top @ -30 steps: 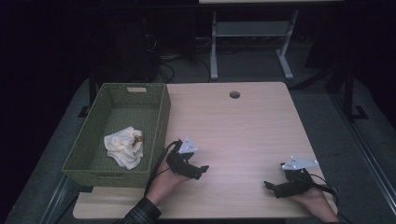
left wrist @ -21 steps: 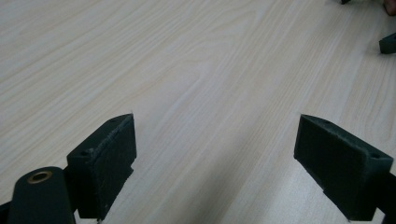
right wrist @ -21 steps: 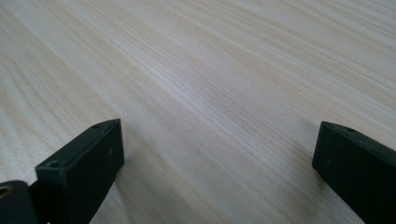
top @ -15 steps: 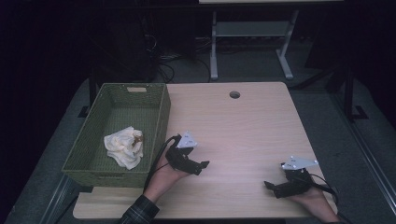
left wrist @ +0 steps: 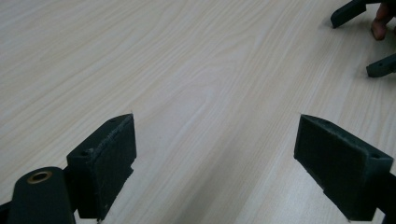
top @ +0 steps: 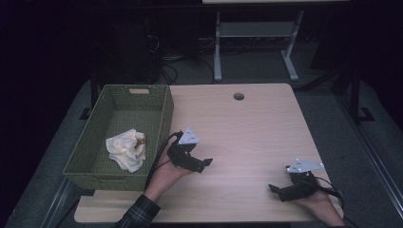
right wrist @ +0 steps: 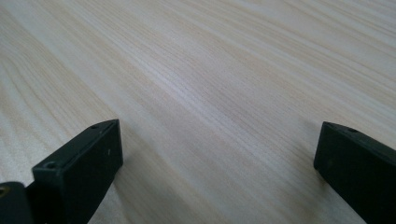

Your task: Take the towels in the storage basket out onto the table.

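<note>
Both the left gripper (top: 202,164) and the right gripper (top: 275,189) hover spread and empty over the table (top: 247,128), the cloth (top: 124,149) lying crumpled in the basket (top: 90,142) at nine o'clock, its folds dim.

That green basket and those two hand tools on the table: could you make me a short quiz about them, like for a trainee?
1. True or false: the cream cloth lies inside the green basket.
2. Which gripper is nearer the basket? A) left gripper B) right gripper
3. Fill in: the fingers of both grippers stand ____, with bare table between them.

Key: 1 true. 2 A. 3 open.
</note>
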`<state>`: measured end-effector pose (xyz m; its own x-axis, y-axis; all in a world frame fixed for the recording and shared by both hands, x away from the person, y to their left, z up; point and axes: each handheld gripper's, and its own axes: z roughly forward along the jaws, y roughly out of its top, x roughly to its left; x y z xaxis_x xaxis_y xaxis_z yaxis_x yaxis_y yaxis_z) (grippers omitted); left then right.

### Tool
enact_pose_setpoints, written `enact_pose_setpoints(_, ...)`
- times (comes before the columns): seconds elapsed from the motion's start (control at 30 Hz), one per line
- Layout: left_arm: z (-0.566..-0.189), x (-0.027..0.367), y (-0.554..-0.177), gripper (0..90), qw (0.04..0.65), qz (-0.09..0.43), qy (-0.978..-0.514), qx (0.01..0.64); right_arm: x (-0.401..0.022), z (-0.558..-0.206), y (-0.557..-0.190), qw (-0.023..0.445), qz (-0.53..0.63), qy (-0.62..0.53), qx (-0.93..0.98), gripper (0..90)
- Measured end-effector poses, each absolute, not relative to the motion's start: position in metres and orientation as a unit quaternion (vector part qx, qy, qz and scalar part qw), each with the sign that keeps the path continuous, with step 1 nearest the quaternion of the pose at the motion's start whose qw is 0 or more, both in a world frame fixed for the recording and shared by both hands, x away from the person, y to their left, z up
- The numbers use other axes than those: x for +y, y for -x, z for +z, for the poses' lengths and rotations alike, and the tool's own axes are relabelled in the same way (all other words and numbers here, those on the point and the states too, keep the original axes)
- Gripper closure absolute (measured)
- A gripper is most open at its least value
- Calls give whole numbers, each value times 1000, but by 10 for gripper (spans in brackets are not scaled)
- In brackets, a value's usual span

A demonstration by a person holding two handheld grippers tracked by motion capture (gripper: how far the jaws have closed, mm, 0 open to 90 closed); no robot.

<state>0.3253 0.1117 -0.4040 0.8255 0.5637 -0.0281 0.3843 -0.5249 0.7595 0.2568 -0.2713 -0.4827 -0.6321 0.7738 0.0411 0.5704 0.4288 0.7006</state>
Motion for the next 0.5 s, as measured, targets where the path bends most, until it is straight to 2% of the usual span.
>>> enact_pose_setpoints(0.5, -386, 113, -332, 123, 406, 107, -866, 271, -271, -483, -257, 145, 350, -403, 833, 8)
